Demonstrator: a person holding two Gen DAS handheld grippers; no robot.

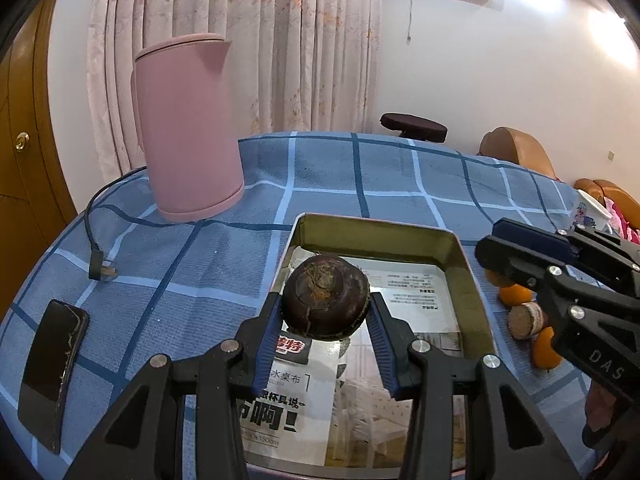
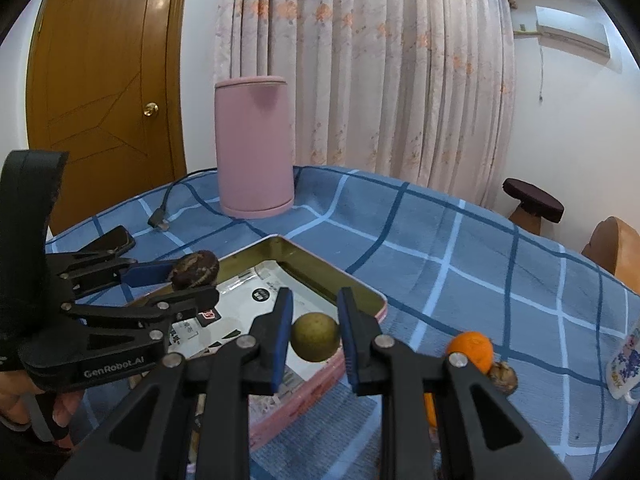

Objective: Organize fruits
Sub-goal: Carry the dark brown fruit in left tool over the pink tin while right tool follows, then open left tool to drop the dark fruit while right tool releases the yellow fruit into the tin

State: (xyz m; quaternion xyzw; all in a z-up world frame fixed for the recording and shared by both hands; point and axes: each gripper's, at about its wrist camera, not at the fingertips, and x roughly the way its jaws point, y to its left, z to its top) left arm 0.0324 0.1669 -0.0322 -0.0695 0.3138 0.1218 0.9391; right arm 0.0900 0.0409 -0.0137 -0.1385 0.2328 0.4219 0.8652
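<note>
Both grippers are held over the open metal tin (image 1: 466, 264). A dark brown round fruit (image 1: 326, 296) is pinched between the blue pads of the left gripper (image 1: 326, 320), above the tin's near left part. A small olive-green round fruit (image 2: 315, 336) is clamped by the right gripper (image 2: 314, 338) at the tin's near pink rim.

On the blue checked tablecloth (image 2: 460, 248), right of the tin, oranges (image 2: 472, 350) and a brown fruit (image 2: 505, 377) are seen touching. A pink kettle (image 1: 188, 128) stands far left, its plug (image 1: 102, 270) and a cracked phone (image 1: 52, 372) nearer. A printed mug (image 2: 624, 356) is placed at the right edge.

"GenRobot.AI" is read on the left gripper, "DAS" on the right; Chinese print lines the tin.
</note>
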